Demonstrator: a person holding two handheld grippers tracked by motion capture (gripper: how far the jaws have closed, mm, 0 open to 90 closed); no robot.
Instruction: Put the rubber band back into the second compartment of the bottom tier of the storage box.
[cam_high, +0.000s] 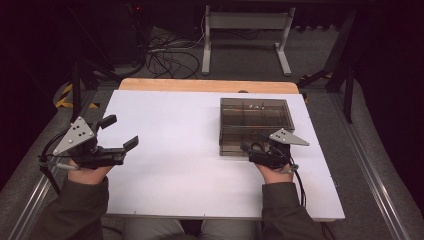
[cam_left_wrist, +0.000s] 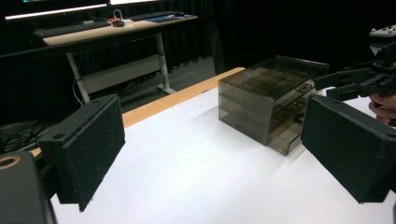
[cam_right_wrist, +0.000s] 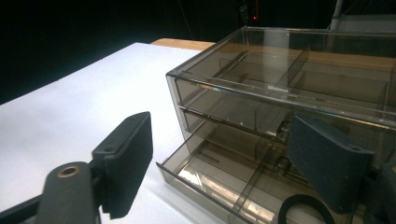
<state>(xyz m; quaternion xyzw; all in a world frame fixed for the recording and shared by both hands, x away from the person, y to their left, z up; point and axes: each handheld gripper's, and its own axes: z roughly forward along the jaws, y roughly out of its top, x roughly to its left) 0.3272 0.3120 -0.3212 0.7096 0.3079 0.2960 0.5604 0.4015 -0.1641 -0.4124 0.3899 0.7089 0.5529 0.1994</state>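
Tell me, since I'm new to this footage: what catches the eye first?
The smoky clear drawer box on the right half of the white table, its bottom drawer pulled slightly out. The right claw sits open at that drawer's front. The left claw hangs open and empty over the table's left edge.

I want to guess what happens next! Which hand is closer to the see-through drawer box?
The right gripper. It sits at the front of the drawer box, by the slightly open bottom drawer. The left gripper hovers open, far across the table.
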